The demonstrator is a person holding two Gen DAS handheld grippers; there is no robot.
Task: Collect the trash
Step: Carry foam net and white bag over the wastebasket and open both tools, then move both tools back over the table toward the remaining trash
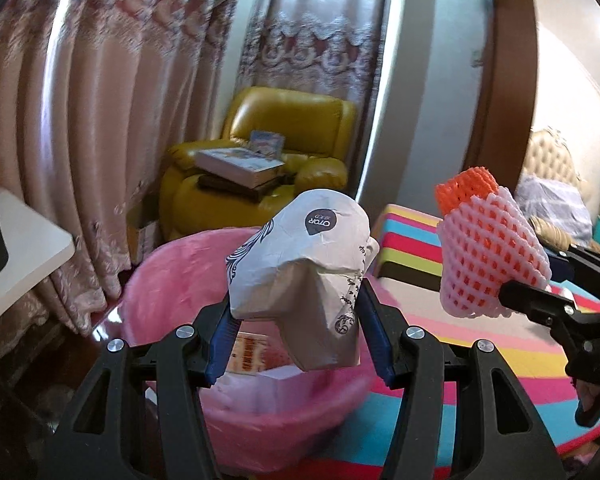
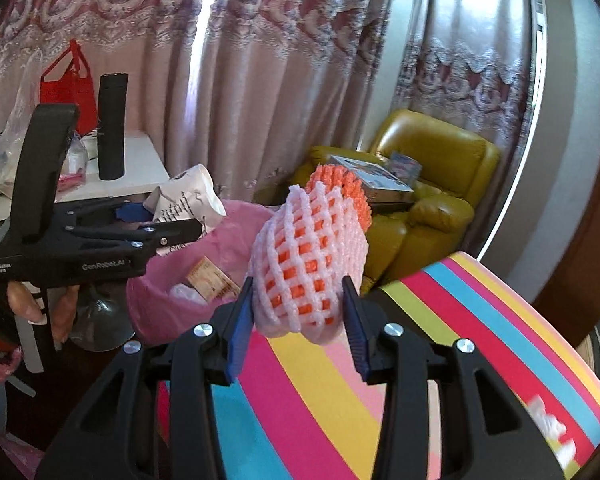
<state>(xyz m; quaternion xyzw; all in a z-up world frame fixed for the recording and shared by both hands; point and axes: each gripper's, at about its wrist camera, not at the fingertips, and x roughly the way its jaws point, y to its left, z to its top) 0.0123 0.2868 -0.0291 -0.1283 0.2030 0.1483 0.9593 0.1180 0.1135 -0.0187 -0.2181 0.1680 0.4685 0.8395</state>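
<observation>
Left tongs point(image 1: 296, 320) clamp the crumpled paper wrapper point(image 1: 304, 276) above the pink-lined bin point(image 1: 172, 280). Right tongs point(image 2: 298, 320) pinch foam fruit nets point(image 2: 308, 264) beside the bin; next, likely release both inside

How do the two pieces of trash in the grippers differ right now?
The crumpled paper wrapper is white, printed and solid; the foam fruit net is pink open mesh over orange. The wrapper hangs above the pink-lined bin; the net is over the striped mat. Both are clamped between blue pads.
</observation>
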